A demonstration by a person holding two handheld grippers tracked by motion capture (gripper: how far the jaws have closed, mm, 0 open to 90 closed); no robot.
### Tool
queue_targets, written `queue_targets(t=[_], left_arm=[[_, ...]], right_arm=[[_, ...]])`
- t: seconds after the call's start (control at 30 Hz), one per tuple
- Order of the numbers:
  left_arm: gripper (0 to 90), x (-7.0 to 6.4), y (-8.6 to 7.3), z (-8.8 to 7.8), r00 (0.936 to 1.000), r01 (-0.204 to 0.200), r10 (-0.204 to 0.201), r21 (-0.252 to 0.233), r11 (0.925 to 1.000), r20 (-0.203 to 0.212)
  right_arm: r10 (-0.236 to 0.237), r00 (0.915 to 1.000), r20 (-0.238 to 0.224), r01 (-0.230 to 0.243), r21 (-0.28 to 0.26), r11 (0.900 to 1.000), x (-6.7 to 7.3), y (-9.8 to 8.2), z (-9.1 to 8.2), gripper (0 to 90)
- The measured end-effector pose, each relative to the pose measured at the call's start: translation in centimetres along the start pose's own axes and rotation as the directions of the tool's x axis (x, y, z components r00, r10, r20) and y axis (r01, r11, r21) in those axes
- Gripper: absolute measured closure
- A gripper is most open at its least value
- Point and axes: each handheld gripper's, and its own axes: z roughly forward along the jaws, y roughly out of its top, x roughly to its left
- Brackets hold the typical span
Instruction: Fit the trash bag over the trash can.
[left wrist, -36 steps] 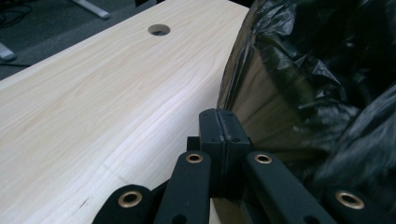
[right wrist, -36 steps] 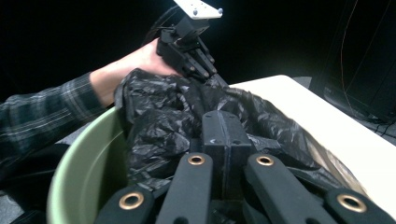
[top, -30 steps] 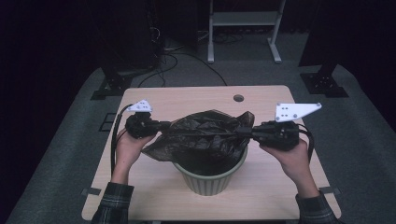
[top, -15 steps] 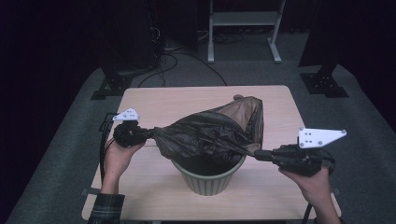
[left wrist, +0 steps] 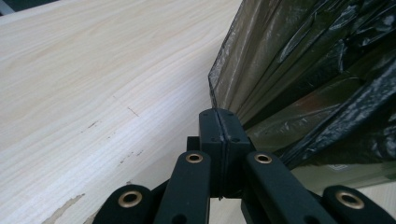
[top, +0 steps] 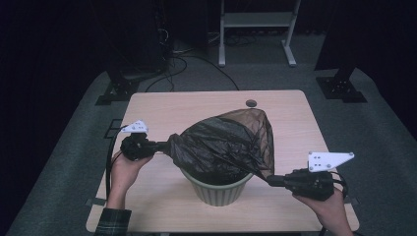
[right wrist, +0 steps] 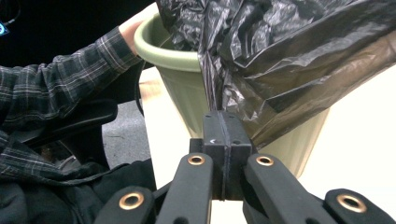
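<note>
Right now I'm lining the green bin (top: 216, 189) at the tabletop's (top: 162, 105) near middle: my left tongs (top: 164, 146) and right tongs (top: 270, 180) are each clamped tight on an edge of the black bag (top: 223, 145), stretched above the rim. Next, I reckon, pull both edges down around it. It's crinkled, glossy, thin, ballooned with its far side peaked up

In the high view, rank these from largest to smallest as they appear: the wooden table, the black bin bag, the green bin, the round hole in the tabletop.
1. wooden table
2. black bin bag
3. green bin
4. round hole
</note>
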Motion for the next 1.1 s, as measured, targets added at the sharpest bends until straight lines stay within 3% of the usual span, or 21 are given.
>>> queue_targets(t=[0.1, 0.2, 0.23, 0.27, 0.3, 0.33, 0.37, 0.47, 0.57, 0.63, 0.8, 0.83, 0.93, 1.0, 1.03, 1.07, 1.1], left_arm=[[88.7, -0.2, 0.1, 0.5, 1.0, -0.009, 0.009, 0.014, 0.9999, 0.002], [77.4, -0.2, 0.2, 0.3, 0.9998, -0.008, 0.008, 0.003, 1.0, -0.017], [72.7, -0.2, 0.3, -0.1, 0.9999, -0.002, 0.002, -0.018, 0.9998, -0.016], [72.7, -0.2, 0.4, -0.4, 0.9998, 0.003, -0.004, -0.036, 0.9994, -0.019], [66.4, -0.3, 0.8, -1.5, 0.9997, 0.006, -0.008, -0.076, 0.9971, -0.025], [62.2, -0.3, 0.8, -1.5, 0.9997, 0.006, -0.008, -0.076, 0.9971, -0.025], [57.9, -0.5, 1.4, -2.9, 0.9993, -0.004, 0.0, -0.111, 0.9938, -0.037], [55.9, -0.8, 1.9, -4.0, 0.9987, -0.018, 0.011, -0.134, 0.9909, -0.049], [54.7, -1.5, 2.8, -5.8, 0.9982, -0.043, 0.034, -0.182, 0.9824, -0.049], [53.3, -2.5, 3.5, -6.7, 0.9977, -0.067, 0.063, -0.22, 0.9732, -0.022], [49.3, -4.1, 4.4, -6.9, 0.9925, -0.106, 0.118, -0.244, 0.964, 0.033], [48.3, -4.6, 4.6, -6.7, 0.988, -0.115, 0.137, -0.249, 0.9616, 0.072], [47.3, -4.9, 4.7, -6.4, 0.9831, -0.118, 0.149, -0.256, 0.9595, 0.106], [46.8, -5.1, 4.7, -6.1, 0.9767, -0.121, 0.161, -0.254, 0.9597, 0.142], [46.1, -5.4, 4.5, -5.9, 0.9691, -0.124, 0.172, -0.255, 0.9591, 0.177], [46.1, -5.4, 4.5, -5.9, 0.9691, -0.124, 0.172, -0.255, 0.9591, 0.177], [46.1, -5.5, 4.4, -5.7, 0.9636, -0.123, 0.177, -0.255, 0.959, 0.2]], right_arm=[[-0.002, 0.9999, -0.015, 0.002, 0.009, 1.0, 0.2, -0.3, 0.2, 90.0], [-0.014, 0.9997, -0.019, 0.015, 0.009, 1.0, 0.3, -0.2, 0.2, 89.6], [-0.022, 0.9996, -0.017, 0.022, -0.007, 1.0, 0.5, 0.2, 0.0, 81.9], [-0.022, 0.9996, -0.017, 0.022, -0.007, 1.0, 0.5, 0.2, 0.0, 81.9], [-0.031, 0.9995, -0.005, 0.031, -0.033, 0.999, 0.6, 0.7, -0.5, 77.5], [-0.031, 0.9995, -0.005, 0.031, -0.033, 0.999, 0.6, 0.7, -0.5, 77.5], [-0.043, 0.9991, 0.004, 0.043, -0.056, 0.997, 0.6, 1.4, -1.0, 72.5], [-0.055, 0.9984, 0.01, 0.055, -0.084, 0.995, 0.7, 2.3, -1.6, 72.3], [-0.072, 0.997, 0.026, 0.075, -0.109, 0.991, 0.9, 3.4, -2.0, 69.3], [-0.092, 0.9952, 0.033, 0.096, -0.131, 0.987, 1.0, 4.6, -2.1, 67.8], [-0.112, 0.9935, 0.022, 0.114, -0.115, 0.987, 1.3, 5.8, -0.9, 65.9], [-0.116, 0.9932, 0.013, 0.116, -0.094, 0.989, 1.3, 6.0, -0.1, 65.2], [-0.114, 0.9935, 0.011, 0.114, -0.074, 0.991, 1.2, 6.0, 0.7, 65.1], [-0.11, 0.9935, 0.029, 0.112, -0.051, 0.992, 1.1, 5.9, 1.4, 65.3], [-0.104, 0.9939, 0.038, 0.105, -0.035, 0.994, 0.8, 5.8, 1.8, 65.5], [-0.104, 0.9939, 0.038, 0.105, -0.035, 0.994, 0.8, 5.8, 1.8, 65.5], [-0.098, 0.9946, 0.034, 0.099, -0.036, 0.994, 0.7, 5.7, 1.9, 68.5]])
